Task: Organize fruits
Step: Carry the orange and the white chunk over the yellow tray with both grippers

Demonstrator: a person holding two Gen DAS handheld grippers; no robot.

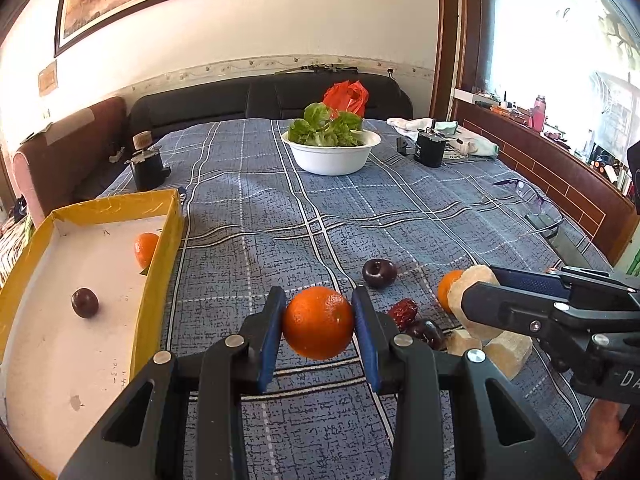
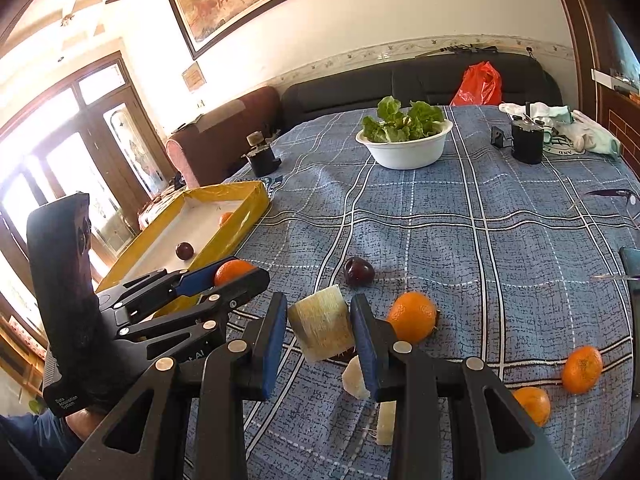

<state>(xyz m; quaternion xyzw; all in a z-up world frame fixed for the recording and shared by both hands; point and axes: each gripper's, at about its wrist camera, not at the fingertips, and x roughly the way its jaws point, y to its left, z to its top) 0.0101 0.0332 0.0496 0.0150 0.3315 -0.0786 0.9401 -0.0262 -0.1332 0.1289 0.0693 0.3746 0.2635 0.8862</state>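
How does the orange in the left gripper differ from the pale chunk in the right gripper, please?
The orange is round and bright; the pale chunk is blocky, fibrous and cream-coloured. The orange looks whole, the chunk cut. Both are clamped between blue pads, in the left gripper and right gripper, above the checked cloth.

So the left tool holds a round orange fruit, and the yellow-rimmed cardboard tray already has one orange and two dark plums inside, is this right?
Not quite. The left tool does hold a round orange fruit, but the yellow-rimmed cardboard tray has one orange and only one dark plum inside. The left wrist view shows this.
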